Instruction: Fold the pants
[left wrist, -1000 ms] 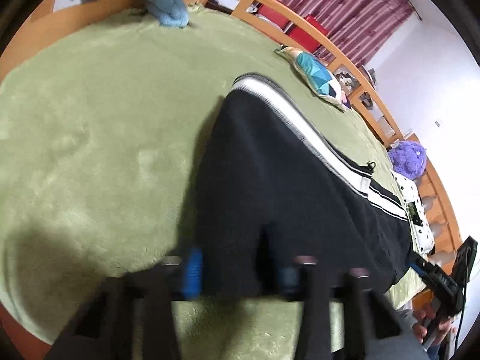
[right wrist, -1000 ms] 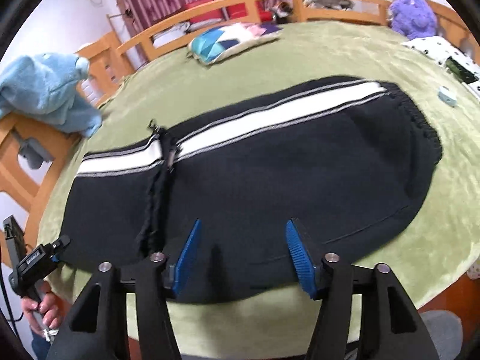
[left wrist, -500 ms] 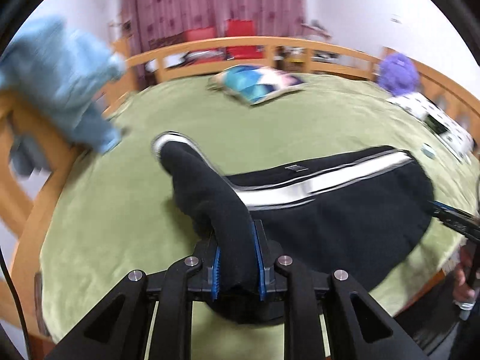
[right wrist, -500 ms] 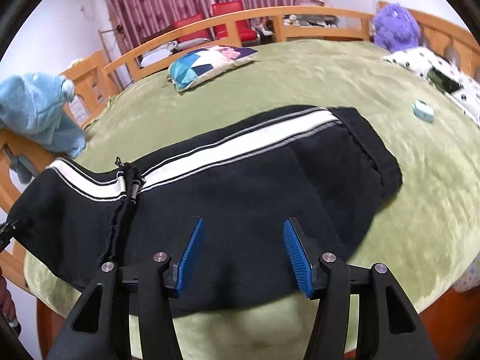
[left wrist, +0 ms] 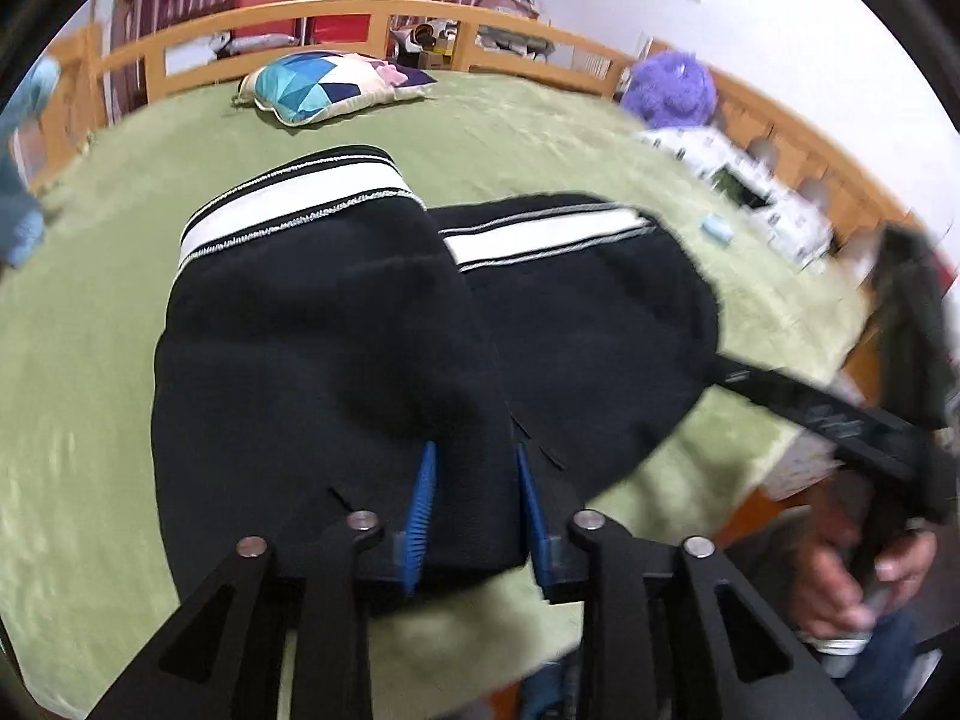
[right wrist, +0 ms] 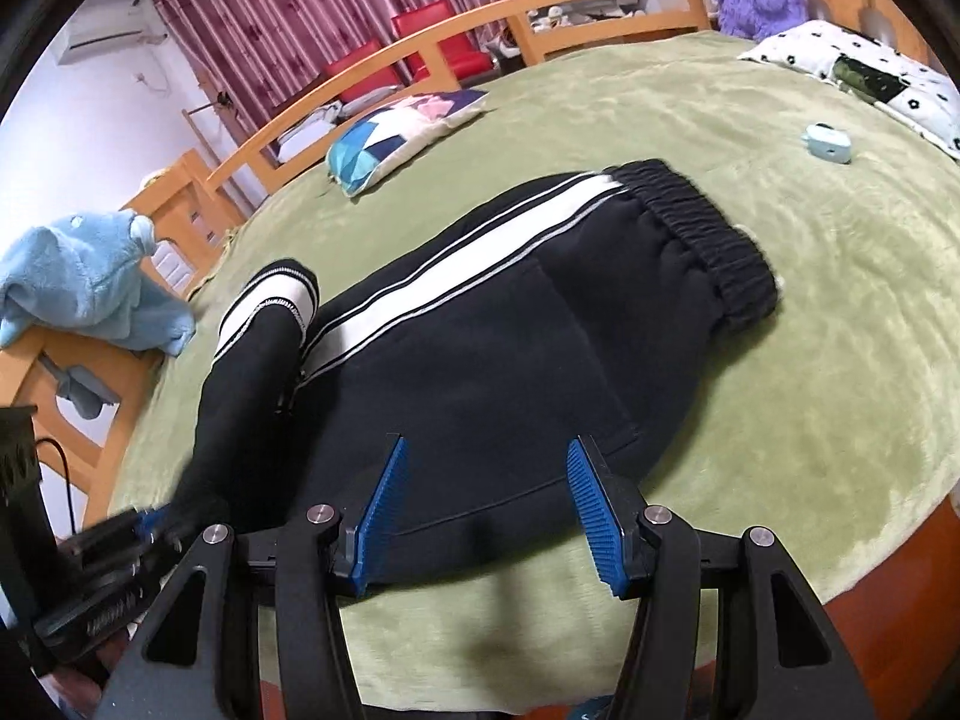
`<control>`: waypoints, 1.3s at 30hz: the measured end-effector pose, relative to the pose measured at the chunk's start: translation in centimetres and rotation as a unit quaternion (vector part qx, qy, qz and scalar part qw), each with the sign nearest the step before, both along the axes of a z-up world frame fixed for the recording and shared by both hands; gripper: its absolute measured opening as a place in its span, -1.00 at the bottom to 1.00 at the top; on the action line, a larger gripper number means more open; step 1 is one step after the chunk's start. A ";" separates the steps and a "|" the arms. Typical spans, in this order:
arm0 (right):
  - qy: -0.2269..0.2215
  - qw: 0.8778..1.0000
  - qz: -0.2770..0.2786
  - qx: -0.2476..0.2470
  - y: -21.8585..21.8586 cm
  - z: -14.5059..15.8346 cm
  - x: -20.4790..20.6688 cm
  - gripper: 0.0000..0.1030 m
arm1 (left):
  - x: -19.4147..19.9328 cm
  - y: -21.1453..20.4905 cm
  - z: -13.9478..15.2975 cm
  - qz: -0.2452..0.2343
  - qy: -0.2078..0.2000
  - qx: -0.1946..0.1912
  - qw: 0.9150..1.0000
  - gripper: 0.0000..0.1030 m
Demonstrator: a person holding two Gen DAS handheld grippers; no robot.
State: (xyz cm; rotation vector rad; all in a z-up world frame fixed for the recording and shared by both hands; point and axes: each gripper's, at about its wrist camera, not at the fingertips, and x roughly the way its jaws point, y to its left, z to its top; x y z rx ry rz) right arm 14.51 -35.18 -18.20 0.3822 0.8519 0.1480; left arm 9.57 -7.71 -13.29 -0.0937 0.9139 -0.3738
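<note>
The black pants [left wrist: 372, 324] are lying on the green bed [left wrist: 90, 300], and their leg end, stretched flat to the left a second ago, is now sitting doubled over the middle of the garment. The left tongs [left wrist: 474, 504] carried that end across; their blades have just been opening again with the fold's near edge between them, though whether they are pressing on it I cannot tell. The right tongs [right wrist: 486, 510] are hovering apart and empty over the near hem, toward the waistband [right wrist: 702, 228]. The first fold is looking nearly laid, with release likely coming next.
</note>
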 end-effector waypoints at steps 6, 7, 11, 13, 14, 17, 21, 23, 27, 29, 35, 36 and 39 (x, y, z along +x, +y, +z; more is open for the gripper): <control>-0.007 0.998 0.061 0.027 4.8 0.2 1.2 0.12 | -3.9 4.9 2.3 0.053 -0.045 0.004 0.998 0.33; -0.009 0.997 0.069 0.033 5.7 0.3 1.5 0.15 | -4.4 5.9 2.3 0.064 -0.044 0.008 0.997 0.33; 0.002 0.993 0.103 0.053 9.6 0.0 2.5 0.28 | -5.6 10.3 1.4 0.106 -0.030 -0.014 0.994 0.33; 0.025 0.992 0.114 0.044 12.1 -1.1 3.2 0.28 | -6.2 12.3 0.9 0.126 -0.023 -0.026 0.991 0.33; 0.036 0.992 0.118 0.039 12.9 -1.7 3.5 0.12 | -6.2 13.1 0.8 0.134 -0.021 -0.032 0.990 0.33; 0.045 0.988 0.146 0.034 14.8 -1.7 3.9 -0.70 | -6.1 14.7 0.5 0.150 -0.009 -0.038 0.988 0.33; -0.028 0.987 0.155 0.022 14.2 3.5 4.2 -0.72 | -5.0 14.6 0.5 0.163 -0.001 -0.025 0.986 0.33; -0.033 0.989 0.147 0.002 13.5 5.1 5.5 -0.72 | -4.3 14.1 0.8 0.172 0.001 -0.007 0.985 0.33; -0.030 0.991 0.128 -0.029 11.0 6.3 7.4 -0.73 | -3.1 12.6 1.5 0.164 0.002 -0.012 0.986 0.33; -0.035 0.992 0.116 -0.022 8.7 7.0 7.8 -0.73 | -2.3 11.2 1.8 0.154 0.002 -0.001 0.988 0.33; -0.044 0.996 0.071 -0.025 0.2 7.8 8.8 -0.73 | -0.1 6.5 2.2 0.114 0.008 0.020 0.993 0.33; -0.041 0.997 0.061 -0.025 -1.3 7.6 9.1 -0.73 | 0.3 5.6 2.1 0.107 0.010 0.022 0.994 0.33; -0.023 0.998 0.042 -0.032 -5.1 6.1 10.3 -0.73 | 1.0 3.7 1.6 0.090 0.017 0.027 0.995 0.33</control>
